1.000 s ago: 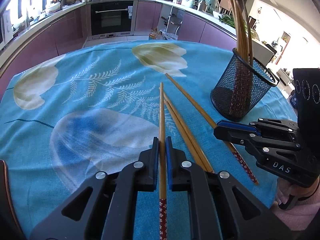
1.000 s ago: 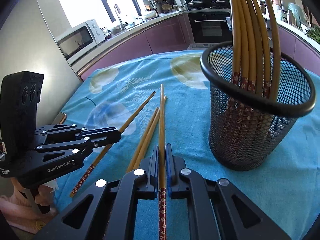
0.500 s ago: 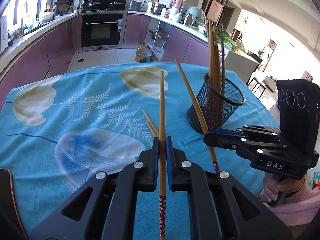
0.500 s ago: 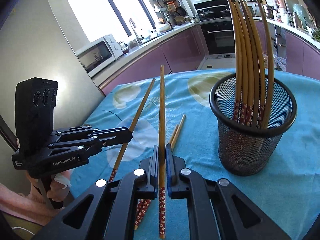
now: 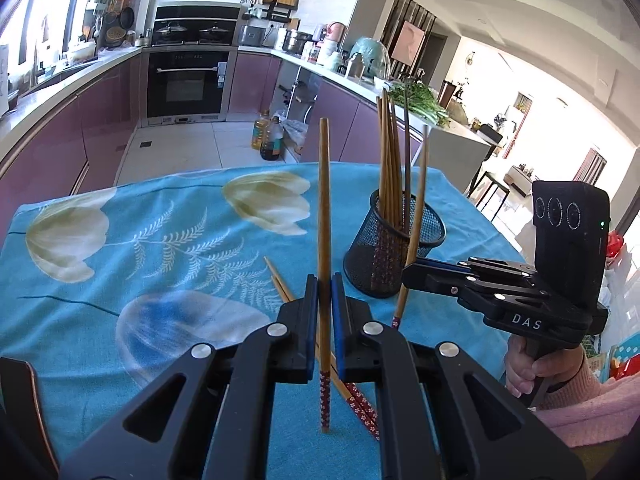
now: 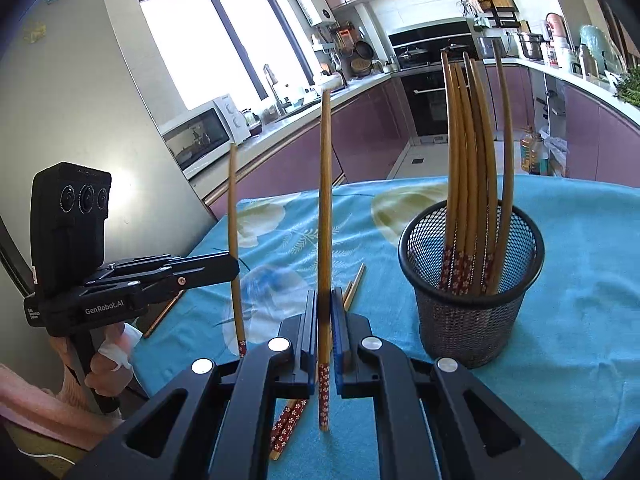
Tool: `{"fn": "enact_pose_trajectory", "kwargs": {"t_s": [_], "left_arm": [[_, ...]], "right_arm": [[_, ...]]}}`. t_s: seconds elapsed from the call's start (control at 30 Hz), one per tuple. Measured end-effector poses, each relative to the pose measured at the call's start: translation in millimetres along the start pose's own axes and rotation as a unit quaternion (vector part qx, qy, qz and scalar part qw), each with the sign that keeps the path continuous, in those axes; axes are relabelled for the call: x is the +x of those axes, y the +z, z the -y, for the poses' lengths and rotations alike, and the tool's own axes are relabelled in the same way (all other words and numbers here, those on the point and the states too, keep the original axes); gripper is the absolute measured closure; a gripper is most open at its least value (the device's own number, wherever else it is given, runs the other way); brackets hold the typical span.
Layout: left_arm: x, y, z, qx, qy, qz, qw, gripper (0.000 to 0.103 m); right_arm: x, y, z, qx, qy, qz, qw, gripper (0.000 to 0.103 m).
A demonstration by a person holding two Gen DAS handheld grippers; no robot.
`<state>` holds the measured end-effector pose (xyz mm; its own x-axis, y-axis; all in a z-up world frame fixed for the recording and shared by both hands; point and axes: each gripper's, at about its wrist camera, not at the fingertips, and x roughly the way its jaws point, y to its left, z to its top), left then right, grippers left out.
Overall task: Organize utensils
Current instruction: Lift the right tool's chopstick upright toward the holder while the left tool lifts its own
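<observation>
On the blue floral tablecloth point(image 5: 160, 240) stands a black mesh holder point(image 5: 394, 256), upright, with a bundle of wooden chopsticks point(image 6: 468, 184) inside it, their red-patterned ends down at the base. Left gripper point(image 5: 325, 304): jaws closed on a single chopstick point(image 5: 324, 208), which passes between the blue pads and points forward and up, clear of the cloth; its patterned end hangs behind the jaws toward the camera. Right gripper point(image 6: 325, 316): jaws likewise clamped on one chopstick point(image 6: 325, 208), held in the same attitude, patterned end rearward. In the left wrist view the right gripper point(image 5: 408, 274) appears at the right, just beside the holder, carried by a hand point(image 5: 532, 368) in a pink sleeve, and its chopstick crosses in front of the mesh wall (whether it touches the holder cannot be determined). In the right wrist view the left gripper point(image 6: 234, 266) appears at the left, well apart from the holder. Two loose chopsticks point(image 5: 280, 284) lie side by side on the cloth below and between the grippers, near the holder but not touching it.
</observation>
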<state>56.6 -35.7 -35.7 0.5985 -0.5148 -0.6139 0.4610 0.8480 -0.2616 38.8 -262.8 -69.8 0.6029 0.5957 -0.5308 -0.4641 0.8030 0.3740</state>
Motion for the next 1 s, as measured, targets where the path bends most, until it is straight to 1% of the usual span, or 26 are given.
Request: {"fn": "enact_pose_trajectory", "kwargs": {"t_s": [0.27,0.5,0.73,1.0], "left_arm": [[-14,8,-1,-0.002,-0.008,0.021,0.9997,0.095],[-25,17,5,0.003,-0.018,0.039,0.9991,0.095],[-24,25,15,0.015,-0.025,0.049,0.9984,0.096],[-15,34,25,0.019,-0.034,0.053,0.9978,0.095]], "right_arm": [[-11,5,-1,-0.004,0.0,0.022,1.0,0.097],[-23,13,-1,-0.011,-0.006,0.042,0.999,0.097],[-37,19,6,-0.015,-0.016,0.059,0.998,0.097],[-44,22,10,-0.021,-0.025,0.068,0.997,0.097]]}}
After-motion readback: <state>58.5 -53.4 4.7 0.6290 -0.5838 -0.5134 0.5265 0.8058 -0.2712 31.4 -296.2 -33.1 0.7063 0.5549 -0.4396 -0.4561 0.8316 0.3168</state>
